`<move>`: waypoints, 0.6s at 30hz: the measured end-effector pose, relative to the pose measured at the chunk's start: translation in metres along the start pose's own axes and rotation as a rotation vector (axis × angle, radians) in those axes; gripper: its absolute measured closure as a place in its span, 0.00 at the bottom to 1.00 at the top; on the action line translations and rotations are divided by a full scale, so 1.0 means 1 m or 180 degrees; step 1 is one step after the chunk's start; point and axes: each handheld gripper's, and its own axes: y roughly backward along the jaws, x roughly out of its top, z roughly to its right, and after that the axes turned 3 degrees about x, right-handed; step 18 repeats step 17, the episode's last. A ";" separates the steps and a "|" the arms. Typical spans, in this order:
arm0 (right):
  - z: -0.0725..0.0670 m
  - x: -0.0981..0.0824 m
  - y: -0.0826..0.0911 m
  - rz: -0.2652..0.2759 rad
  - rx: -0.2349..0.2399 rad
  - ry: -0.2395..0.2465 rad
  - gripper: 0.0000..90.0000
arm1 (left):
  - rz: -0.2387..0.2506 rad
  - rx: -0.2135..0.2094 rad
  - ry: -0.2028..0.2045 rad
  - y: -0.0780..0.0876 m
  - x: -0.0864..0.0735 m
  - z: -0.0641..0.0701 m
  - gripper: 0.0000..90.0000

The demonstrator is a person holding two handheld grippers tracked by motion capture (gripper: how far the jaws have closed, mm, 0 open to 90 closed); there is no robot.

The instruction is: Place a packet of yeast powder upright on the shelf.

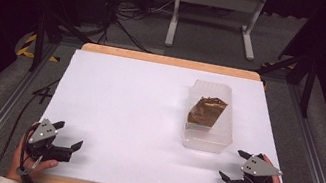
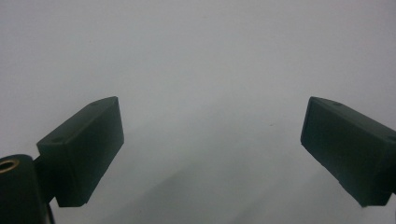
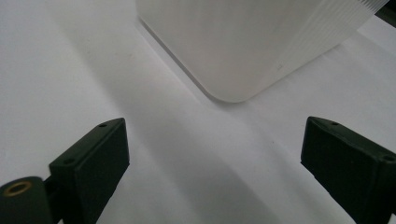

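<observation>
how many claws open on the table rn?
2. The left claw sits open at the table's near-left corner; the right claw sits open at the near-right, just short of the clear container holding a brown packet.

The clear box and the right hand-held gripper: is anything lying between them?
Nothing: bare white table runs from the right hand-held gripper to the box, as the right gripper view shows.
</observation>
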 end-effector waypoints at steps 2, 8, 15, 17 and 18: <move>0.000 0.000 0.000 -0.0001 0.0000 -0.0003 0.09 | -0.0003 -0.0002 -0.0010 0.000 0.000 0.000 0.07; 0.001 0.000 0.000 0.0001 -0.0006 -0.0014 0.09 | -0.0004 -0.0010 -0.0009 -0.001 0.001 0.001 0.07; 0.002 -0.001 0.001 0.0012 -0.0010 -0.0017 0.09 | -0.0026 -0.0008 -0.0030 -0.002 0.001 0.002 0.07; 0.002 -0.001 0.001 0.0018 -0.0009 -0.0016 0.09 | -0.0030 -0.0013 -0.0024 -0.003 0.001 0.002 0.07; 0.002 -0.001 0.001 0.0018 -0.0009 -0.0016 0.09 | -0.0030 -0.0013 -0.0024 -0.003 0.001 0.002 0.07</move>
